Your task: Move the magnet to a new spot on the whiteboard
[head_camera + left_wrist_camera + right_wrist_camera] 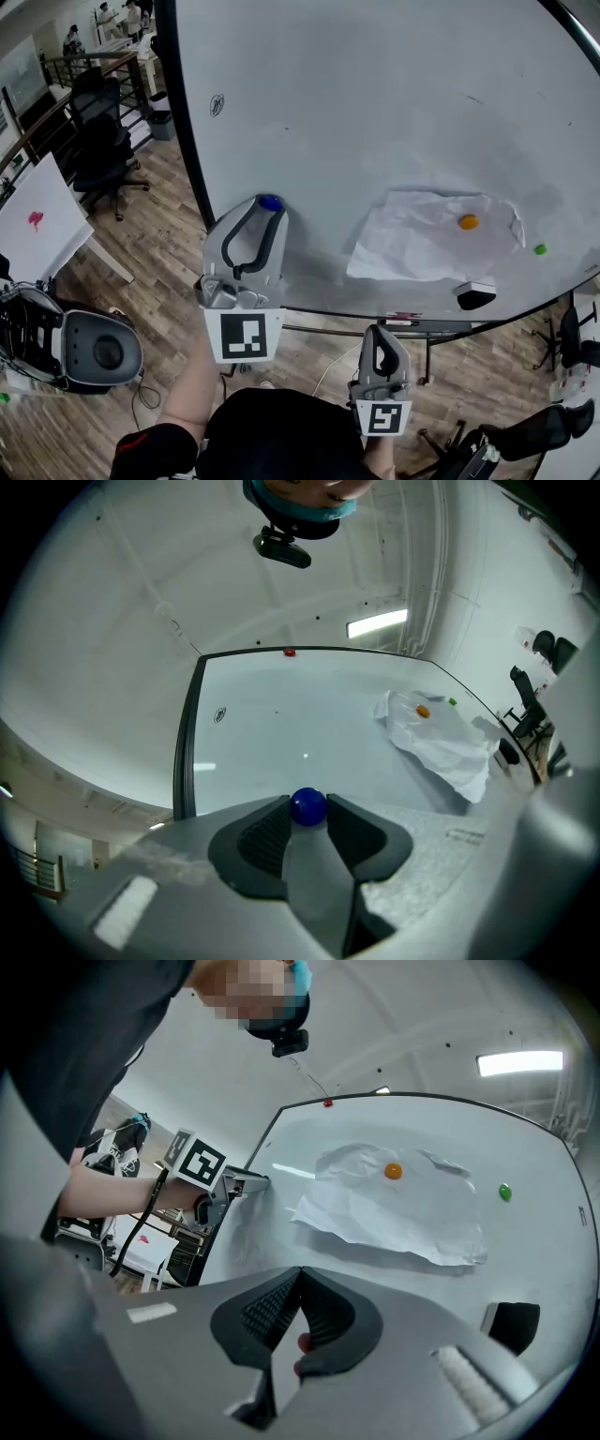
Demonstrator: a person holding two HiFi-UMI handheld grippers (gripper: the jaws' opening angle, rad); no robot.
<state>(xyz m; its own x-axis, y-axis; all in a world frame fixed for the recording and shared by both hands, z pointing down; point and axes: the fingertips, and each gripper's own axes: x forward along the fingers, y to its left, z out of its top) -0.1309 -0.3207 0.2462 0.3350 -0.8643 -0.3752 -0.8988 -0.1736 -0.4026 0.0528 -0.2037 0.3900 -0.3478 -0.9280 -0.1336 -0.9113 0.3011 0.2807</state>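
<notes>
Wood-floored office, a big whiteboard (375, 112) out front, and a blue magnet (307, 805) is pinched in the left gripper (266, 214).
Nearest in, the right gripper (300, 1277) hangs low by the person's body, its fingers pressed together with nothing between them. Just beyond, the left gripper is up at the board, fingers clamped on either side of the round blue magnet, which sits at the board's lower left, close to the dark frame; whether it touches the surface, I can't tell. Across to the right, a crumpled sheet of white paper (422, 239) lies against the board with an orange magnet (468, 222) on it. A green magnet (540, 249) sits just past the paper's right edge, and a black eraser (475, 295) below the paper at the board's lower edge. Far off to the left, black office chairs (98, 141) stand on the wood floor (169, 234).
</notes>
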